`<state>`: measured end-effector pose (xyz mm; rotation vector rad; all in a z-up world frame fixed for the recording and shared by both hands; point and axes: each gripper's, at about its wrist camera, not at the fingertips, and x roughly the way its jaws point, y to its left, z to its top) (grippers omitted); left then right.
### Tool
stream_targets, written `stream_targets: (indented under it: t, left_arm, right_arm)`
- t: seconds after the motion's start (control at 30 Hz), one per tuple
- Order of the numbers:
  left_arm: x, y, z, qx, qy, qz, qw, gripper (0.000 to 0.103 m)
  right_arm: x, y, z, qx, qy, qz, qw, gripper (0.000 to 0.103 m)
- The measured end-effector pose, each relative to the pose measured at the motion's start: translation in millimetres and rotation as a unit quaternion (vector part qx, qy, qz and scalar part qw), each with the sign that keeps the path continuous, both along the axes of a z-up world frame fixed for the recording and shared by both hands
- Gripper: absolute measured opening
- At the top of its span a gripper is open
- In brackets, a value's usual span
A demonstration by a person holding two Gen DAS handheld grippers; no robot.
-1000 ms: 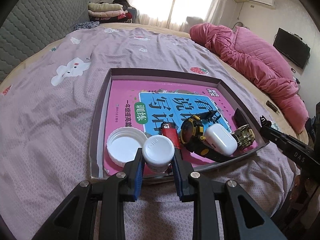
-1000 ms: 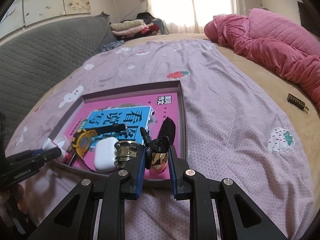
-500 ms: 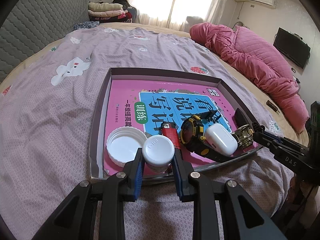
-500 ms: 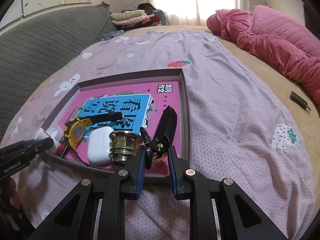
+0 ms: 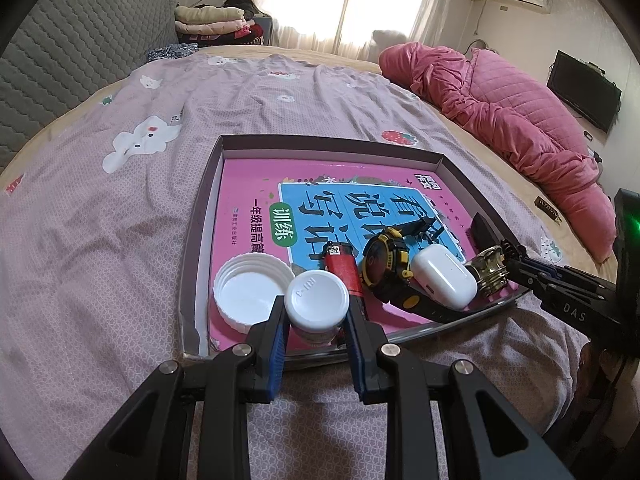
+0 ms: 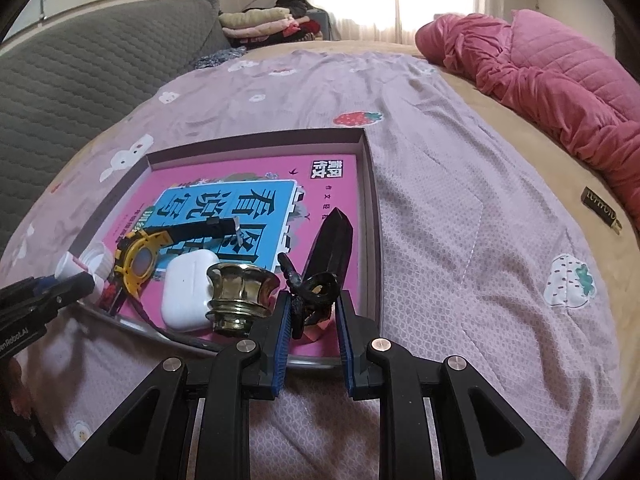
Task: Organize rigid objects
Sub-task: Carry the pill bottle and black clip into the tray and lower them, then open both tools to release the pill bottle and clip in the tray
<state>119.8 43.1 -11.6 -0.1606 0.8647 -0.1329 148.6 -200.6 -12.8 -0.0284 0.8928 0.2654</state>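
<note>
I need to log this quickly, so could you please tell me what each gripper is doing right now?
Left gripper: shut on the white jar.
Right gripper: around the black ornament; whether it grips it cannot be told.

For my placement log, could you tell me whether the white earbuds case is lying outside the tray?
No, the white earbuds case lies inside the tray, between the yellow watch and the brass knob.

White jar, watch, earbud case in tray

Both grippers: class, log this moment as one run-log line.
left gripper: shut on white bottle | right gripper: open around black ring | tray
</note>
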Motion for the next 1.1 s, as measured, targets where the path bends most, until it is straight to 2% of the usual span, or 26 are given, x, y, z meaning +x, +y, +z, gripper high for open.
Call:
stream_targets:
  t: [0.53,0.73,0.87,1.1]
  left_arm:
    - [0,3,-1,-0.001,0.002,0.004,1.0000,0.027]
    - [0,4,0,-0.002,0.002,0.006,1.0000,0.027]
    - [-1,4,-1,-0.002,0.003,0.006,1.0000,0.027]
    - [0,5,0,0.002,0.002,0.004,1.0000,0.027]
  right_arm:
    - [-5,0,3,0.000,-0.003,0.004,1.000,0.026]
    - [-9,0,5,0.001,-0.009,0.007,1.000,0.032]
    - [-11,-3,7,0.004,-0.012,0.002,1.000,0.040]
    - [-14,-5,9,0.011,-0.018,0.001,1.000,0.041]
